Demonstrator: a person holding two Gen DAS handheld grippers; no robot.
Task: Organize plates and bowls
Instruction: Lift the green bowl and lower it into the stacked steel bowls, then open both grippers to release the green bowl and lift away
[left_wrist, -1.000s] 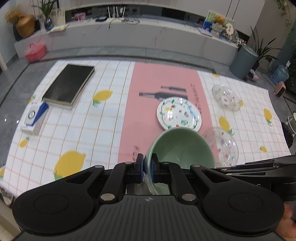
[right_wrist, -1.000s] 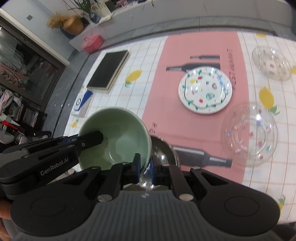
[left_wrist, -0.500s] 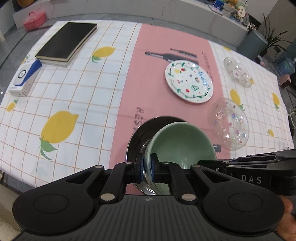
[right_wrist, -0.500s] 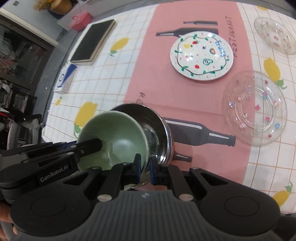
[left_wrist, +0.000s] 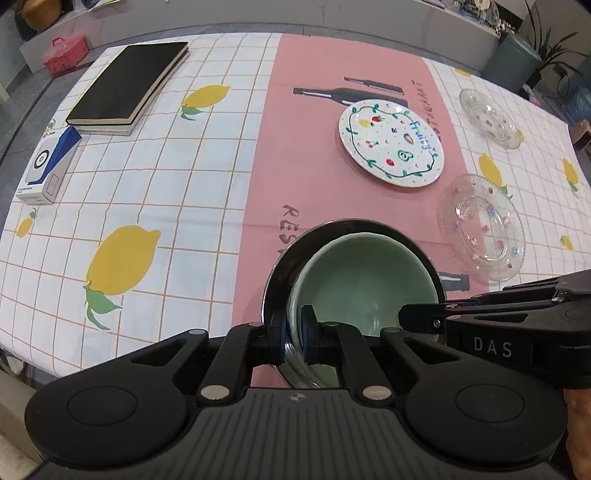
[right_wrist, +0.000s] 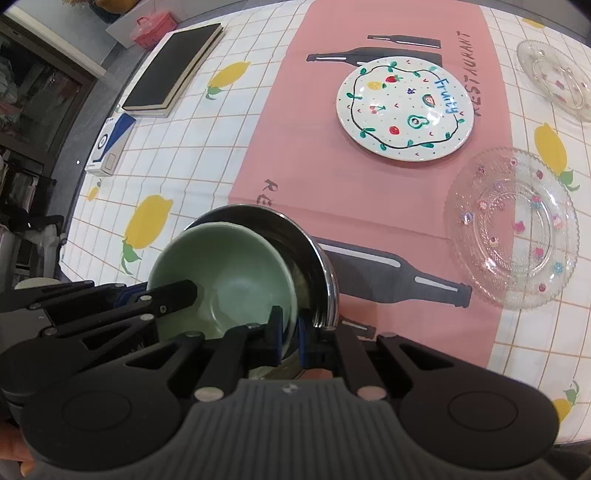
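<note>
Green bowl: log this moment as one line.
green bowl in steel bowl | left gripper shut on rim | right gripper shut on rim | plates untouched

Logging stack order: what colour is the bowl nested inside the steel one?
Pale green bowl, plain, no pattern; clearest in the right wrist view.

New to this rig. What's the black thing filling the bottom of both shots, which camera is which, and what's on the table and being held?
No robot arm here: a person carries a handheld pair of tongs in each hand, each with a fisheye camera looking along its fingers. One picture is from the left tongs, the other from the right tongs; each also shows the other pair at its edge. Both are shut on the rim of a green bowl, which sits partly inside a steel bowl. On the lemon tablecloth lie a painted plate, two glass plates, a black book and a small box.
</note>
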